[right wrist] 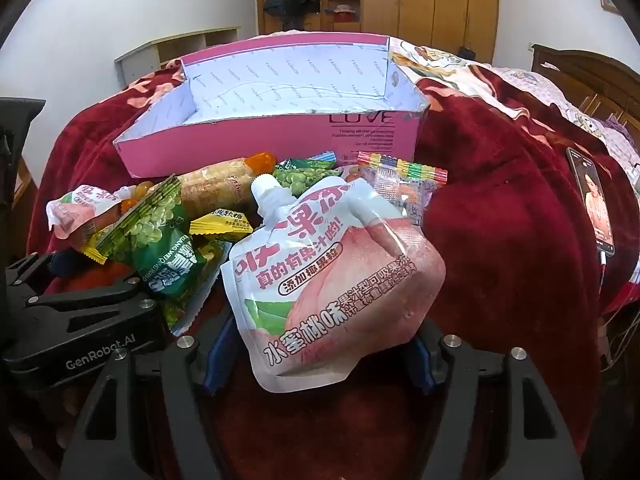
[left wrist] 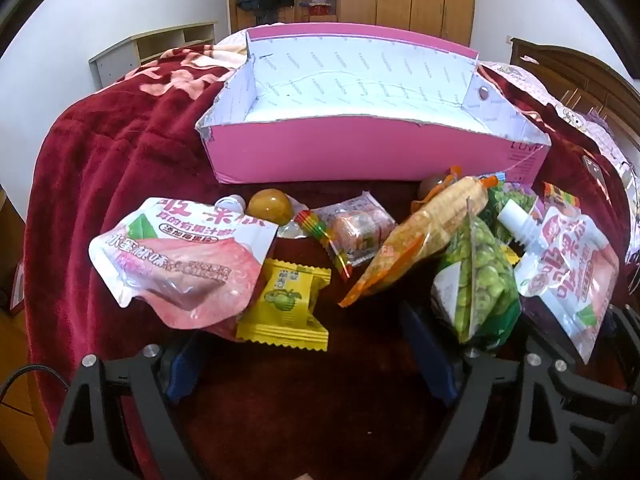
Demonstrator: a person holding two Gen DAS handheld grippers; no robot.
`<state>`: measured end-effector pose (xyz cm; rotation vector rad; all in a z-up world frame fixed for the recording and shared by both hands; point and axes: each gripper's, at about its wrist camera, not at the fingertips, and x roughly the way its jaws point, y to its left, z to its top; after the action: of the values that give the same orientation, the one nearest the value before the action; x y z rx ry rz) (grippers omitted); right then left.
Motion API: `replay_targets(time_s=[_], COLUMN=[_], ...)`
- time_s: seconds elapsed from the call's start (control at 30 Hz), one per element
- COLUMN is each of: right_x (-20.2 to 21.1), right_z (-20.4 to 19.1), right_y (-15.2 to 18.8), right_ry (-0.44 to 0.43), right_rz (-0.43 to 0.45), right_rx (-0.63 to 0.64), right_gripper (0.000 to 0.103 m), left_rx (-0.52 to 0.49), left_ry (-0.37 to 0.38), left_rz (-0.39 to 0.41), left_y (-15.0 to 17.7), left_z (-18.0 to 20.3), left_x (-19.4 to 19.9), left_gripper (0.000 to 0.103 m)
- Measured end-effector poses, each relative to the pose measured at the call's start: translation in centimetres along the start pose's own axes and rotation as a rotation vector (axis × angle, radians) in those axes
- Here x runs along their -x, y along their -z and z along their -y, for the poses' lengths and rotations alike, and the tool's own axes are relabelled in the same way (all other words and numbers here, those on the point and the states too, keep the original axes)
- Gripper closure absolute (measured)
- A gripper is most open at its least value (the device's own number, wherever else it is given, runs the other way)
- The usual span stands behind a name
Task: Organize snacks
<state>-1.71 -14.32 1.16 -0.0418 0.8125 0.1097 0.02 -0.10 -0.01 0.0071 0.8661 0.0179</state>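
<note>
The left claw (left wrist: 312, 364) stands wide open above the red blanket (left wrist: 100, 168) on the bed, its blue-padded fingers (left wrist: 430, 364) spread with nothing pressed between them. A yellow candy packet (left wrist: 286, 306) lies just ahead of the gap, and a peach jelly pouch (left wrist: 180, 264) overlaps the tip of its left finger, though whether the two touch cannot be told. A green pea bag (left wrist: 476, 280) sits just beside its right finger. The right claw (right wrist: 320, 356) is opened wide too, and a second peach jelly pouch (right wrist: 332, 276) with a white spout lies between its fingers, its lower end reaching down into the gap. The blue pads sit at the pouch's two sides, but the pictures do not make clear whether they press on it or only flank it. The snacks lie in a loose heap on the blanket in front of a pink box (left wrist: 372, 152), which is open at the top with a white lining and has nothing in it. In the heap are a long orange packet (left wrist: 416, 240), a clear wrapped candy with a striped edge (left wrist: 352, 232) and a round amber jelly cup (left wrist: 269, 206). A phone (right wrist: 592, 200) lies on the blanket well off to the right, with a cable at its lower end.
</note>
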Motion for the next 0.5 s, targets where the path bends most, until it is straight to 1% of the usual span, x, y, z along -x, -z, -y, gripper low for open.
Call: replay_targets(time_s=[0.5], right_x=[0.01], right_z=[-0.01], right_y=[0.05], right_ry=[0.000], right_rz=[0.005], right_rx=[0.000], right_gripper=[0.032], left_rx=[0.010], left_ry=[0.012], left_rz=[0.015], left_y=[0.13], left_z=[-0.06], left_x=[0.14], left_gripper=[0.011])
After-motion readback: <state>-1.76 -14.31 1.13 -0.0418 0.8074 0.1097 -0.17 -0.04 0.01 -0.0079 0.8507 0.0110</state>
